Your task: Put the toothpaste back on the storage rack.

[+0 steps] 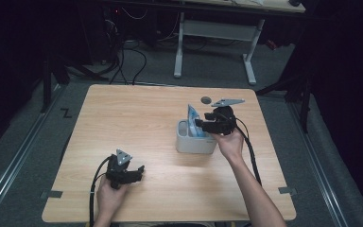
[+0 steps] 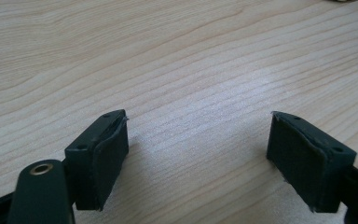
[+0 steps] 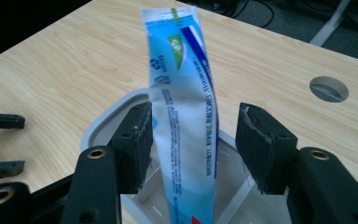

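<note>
Here, a blue-and-white toothpaste tube (image 3: 186, 107) stands on end in a white rectangular holder (image 1: 196, 142) toward the right side of the wooden worktop (image 1: 137, 118), its long axis near vertical, its flat crimped end pointing up and leaning slightly. My right gripper (image 3: 191, 140) brackets the tube from either side; the jaws stand apart, one pad just beside the tube, the other clear of it, so nothing is clamped. My left gripper (image 2: 198, 154) rests low over bare worktop near the front-left edge, jaws spread wide and holding nothing.
</note>
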Available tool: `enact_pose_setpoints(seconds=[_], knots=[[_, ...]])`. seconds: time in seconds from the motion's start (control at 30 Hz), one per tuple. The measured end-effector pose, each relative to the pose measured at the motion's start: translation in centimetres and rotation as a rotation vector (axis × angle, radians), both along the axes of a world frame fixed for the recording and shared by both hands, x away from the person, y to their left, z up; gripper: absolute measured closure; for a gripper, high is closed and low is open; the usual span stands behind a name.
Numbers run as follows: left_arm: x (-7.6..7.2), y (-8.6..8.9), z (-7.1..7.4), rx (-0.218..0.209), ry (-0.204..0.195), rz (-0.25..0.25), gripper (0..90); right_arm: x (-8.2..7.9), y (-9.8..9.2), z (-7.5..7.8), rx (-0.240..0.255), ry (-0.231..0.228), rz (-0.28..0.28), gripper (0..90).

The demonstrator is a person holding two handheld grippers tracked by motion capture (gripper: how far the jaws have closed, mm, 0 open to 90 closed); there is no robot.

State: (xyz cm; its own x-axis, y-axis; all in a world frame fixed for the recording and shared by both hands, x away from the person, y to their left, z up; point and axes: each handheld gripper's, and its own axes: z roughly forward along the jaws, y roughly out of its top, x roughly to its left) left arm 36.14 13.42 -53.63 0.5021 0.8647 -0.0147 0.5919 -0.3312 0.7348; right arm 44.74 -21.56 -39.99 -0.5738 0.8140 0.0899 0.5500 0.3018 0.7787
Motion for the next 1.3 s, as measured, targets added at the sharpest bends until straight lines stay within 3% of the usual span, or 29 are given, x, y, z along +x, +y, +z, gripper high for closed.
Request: enact_pose_setpoints(seconds=[0.3,0.4,0.6,1.3], knots=[[0.0,0.0,0.0,-0.001,0.000,0.000,21.1,-0.8,-0.7,0.8,-0.003,-0.025,0.010,46.4],[0.0,0.0,0.0,-0.001,0.000,0.001,21.0,-1.4,-1.6,1.1,0.033,-0.060,0.000,48.8],[0.0,0.0,0.0,-0.001,0.000,0.003,21.1,-1.6,-2.9,0.8,0.044,-0.038,-0.031,49.7],[0.1,0.0,0.0,0.000,0.000,0.005,21.1,-3.6,-7.3,1.5,0.079,-0.065,-0.115,49.9]])
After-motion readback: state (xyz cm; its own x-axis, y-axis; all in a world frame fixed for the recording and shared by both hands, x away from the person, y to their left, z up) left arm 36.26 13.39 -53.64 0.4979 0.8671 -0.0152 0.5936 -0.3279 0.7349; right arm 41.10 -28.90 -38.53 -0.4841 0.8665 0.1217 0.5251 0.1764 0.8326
